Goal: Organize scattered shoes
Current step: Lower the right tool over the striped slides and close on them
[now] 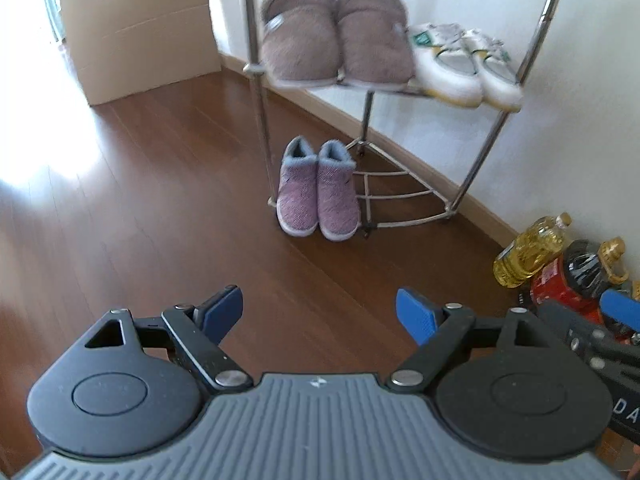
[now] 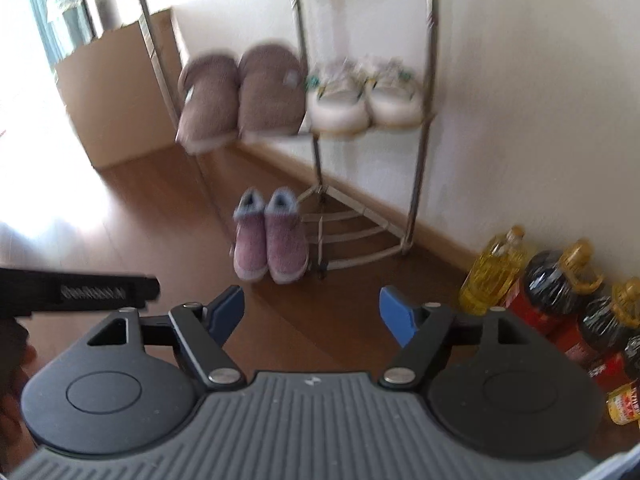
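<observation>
Bare floor (image 1: 160,200) lies open left; wall (image 1: 580,100) and bottles (image 1: 532,252) hem the right. Both grippers, left (image 1: 320,314) and right (image 2: 312,312), spread, holding nothing. Purple shoes (image 1: 318,196) sit well ahead on rack (image 1: 400,200) base.

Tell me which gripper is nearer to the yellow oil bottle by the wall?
Right. The right gripper hangs just left of the yellow oil bottle; the left gripper is farther left, beyond the right one.

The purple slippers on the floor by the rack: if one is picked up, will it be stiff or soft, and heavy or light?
The purple slippers look knitted with a fleecy collar, so the upper will probably give under a pinch. They seem light for their size. The flat pale sole suggests one would slide on the wood floor rather than tip or roll.
</observation>
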The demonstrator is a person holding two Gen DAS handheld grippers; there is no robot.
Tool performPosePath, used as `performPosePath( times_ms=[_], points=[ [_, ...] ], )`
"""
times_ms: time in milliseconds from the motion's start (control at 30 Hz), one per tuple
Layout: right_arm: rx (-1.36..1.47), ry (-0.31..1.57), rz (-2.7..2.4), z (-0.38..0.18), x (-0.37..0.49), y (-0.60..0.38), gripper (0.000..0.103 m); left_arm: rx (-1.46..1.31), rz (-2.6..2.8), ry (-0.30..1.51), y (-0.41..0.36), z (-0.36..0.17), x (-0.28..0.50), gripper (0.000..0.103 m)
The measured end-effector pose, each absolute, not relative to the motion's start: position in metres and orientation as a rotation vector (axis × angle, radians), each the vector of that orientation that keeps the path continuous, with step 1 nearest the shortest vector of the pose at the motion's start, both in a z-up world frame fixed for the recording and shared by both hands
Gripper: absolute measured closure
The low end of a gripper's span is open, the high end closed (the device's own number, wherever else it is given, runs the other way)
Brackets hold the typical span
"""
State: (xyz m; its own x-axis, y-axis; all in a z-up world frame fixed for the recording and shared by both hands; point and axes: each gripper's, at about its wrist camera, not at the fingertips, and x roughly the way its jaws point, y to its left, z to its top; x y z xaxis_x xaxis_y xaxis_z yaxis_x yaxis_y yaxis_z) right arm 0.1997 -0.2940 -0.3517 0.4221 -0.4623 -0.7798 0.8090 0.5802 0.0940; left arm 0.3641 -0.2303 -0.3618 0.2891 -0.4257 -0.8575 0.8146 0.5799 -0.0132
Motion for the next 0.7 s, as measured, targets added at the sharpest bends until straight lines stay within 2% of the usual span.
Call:
performPosePath(
  times_ms=[33, 133, 333, 400, 467, 567, 667, 700],
  points=[
    [0.505, 0.813, -0.817, -0.366, 0.200, -0.288, 0.022, 0.476, -0.857, 0.957, -0.214, -0.377, 0.366, 0.013],
    [0.470, 0.958, -0.724, -0.430, 0.199, -0.256, 0.022, 0.486, -0.797, 0.972, -0.158, -0.431, 0.370, 0.012],
    [0.338, 1.343, -0.406, -0.613, 0.200, -0.147, 0.028, 0.634, -0.641, 1.226, -0.035, -0.601, 0.343, 0.015],
    [0.282, 1.417, -0.265, -0.672, 0.203, -0.106, 0.042, 0.684, -0.630, 1.246, -0.014, -0.633, 0.331, 0.015],
    [0.248, 1.447, -0.186, -0.701, 0.207, -0.087, 0.047, 0.701, -0.617, 1.273, -0.002, -0.653, 0.326, 0.015],
    [0.171, 1.493, -0.047, -0.761, 0.220, -0.060, 0.046, 0.707, -0.590, 1.334, 0.015, -0.686, 0.322, 0.015],
    [0.253, 1.504, -0.019, -0.794, 0.219, -0.063, 0.027, 0.698, -0.587, 1.365, 0.023, -0.708, 0.318, 0.015],
    [0.284, 1.504, -0.013, -0.798, 0.217, -0.067, 0.025, 0.698, -0.588, 1.369, 0.024, -0.712, 0.317, 0.015]
  ],
)
